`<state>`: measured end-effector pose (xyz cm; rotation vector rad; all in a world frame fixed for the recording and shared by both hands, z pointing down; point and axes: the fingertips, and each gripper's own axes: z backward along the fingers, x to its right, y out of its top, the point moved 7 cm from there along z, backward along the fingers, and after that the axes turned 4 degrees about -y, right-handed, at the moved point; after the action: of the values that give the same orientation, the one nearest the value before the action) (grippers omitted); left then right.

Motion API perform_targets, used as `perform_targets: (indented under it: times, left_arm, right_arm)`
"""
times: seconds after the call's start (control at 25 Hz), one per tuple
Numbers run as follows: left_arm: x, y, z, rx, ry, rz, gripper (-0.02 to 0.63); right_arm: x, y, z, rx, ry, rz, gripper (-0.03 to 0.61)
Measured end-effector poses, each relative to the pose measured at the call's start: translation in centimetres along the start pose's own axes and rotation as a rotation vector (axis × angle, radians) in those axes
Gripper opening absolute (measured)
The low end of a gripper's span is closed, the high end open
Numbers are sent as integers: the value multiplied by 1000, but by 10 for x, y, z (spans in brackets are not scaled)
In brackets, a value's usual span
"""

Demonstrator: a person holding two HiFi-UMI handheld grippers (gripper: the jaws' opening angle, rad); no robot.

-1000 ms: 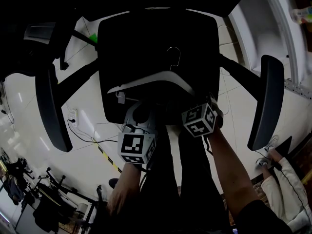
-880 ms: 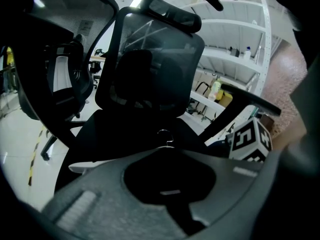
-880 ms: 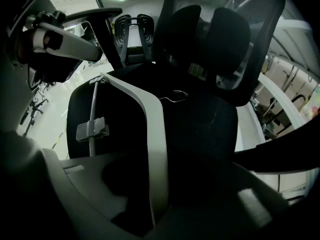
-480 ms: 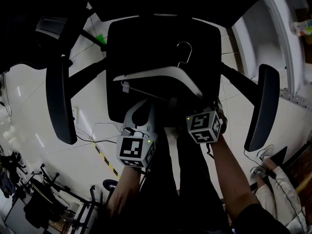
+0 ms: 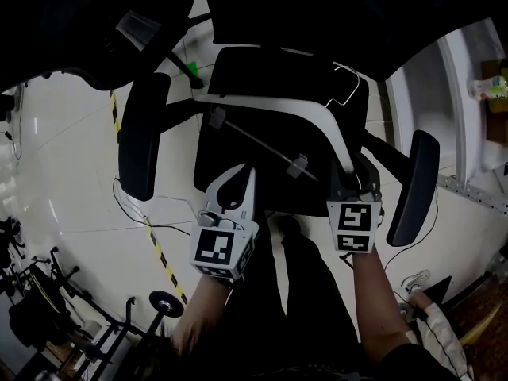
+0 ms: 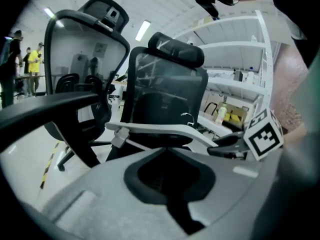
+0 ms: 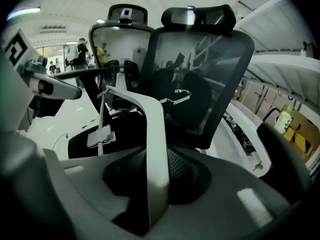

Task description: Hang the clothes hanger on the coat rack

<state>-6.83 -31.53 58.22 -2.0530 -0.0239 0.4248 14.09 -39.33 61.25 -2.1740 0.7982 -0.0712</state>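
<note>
A white clothes hanger (image 5: 270,111) with a metal hook (image 5: 349,82) and two clips on its lower bar hangs in the air above a black office chair (image 5: 238,70). My right gripper (image 5: 349,173) is shut on the end of the hanger's right arm, and in the right gripper view the hanger (image 7: 152,129) runs straight out between the jaws of this gripper (image 7: 152,156). My left gripper (image 5: 244,171) sits below the hanger's middle, shut and holding nothing. In the left gripper view the hanger (image 6: 160,129) crosses just ahead of it (image 6: 165,153). No coat rack is in view.
The chair's armrests (image 5: 143,133) (image 5: 413,185) flank the hanger, and a second mesh chair (image 6: 80,49) stands behind. White shelving (image 5: 468,94) with a bottle (image 5: 492,86) is at the right. Yellow-black floor tape (image 5: 159,248) and cables lie at the left. People (image 6: 32,64) stand far off.
Both grippers have risen, and the right one has carried the hanger up and to the right. The hanger now tilts more steeply, its hook near the chair's top edge.
</note>
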Motion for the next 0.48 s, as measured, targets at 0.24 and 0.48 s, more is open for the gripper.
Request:
perform_targets:
  times: [0.24,0.48]
  left_arm:
    - [19,43,50,83,65,28,5]
    - [30,75,108,175,224,42,5]
  right_arm:
    - [8,50,48,147,44,-8,120]
    - [14,85,82,243,209,94,119]
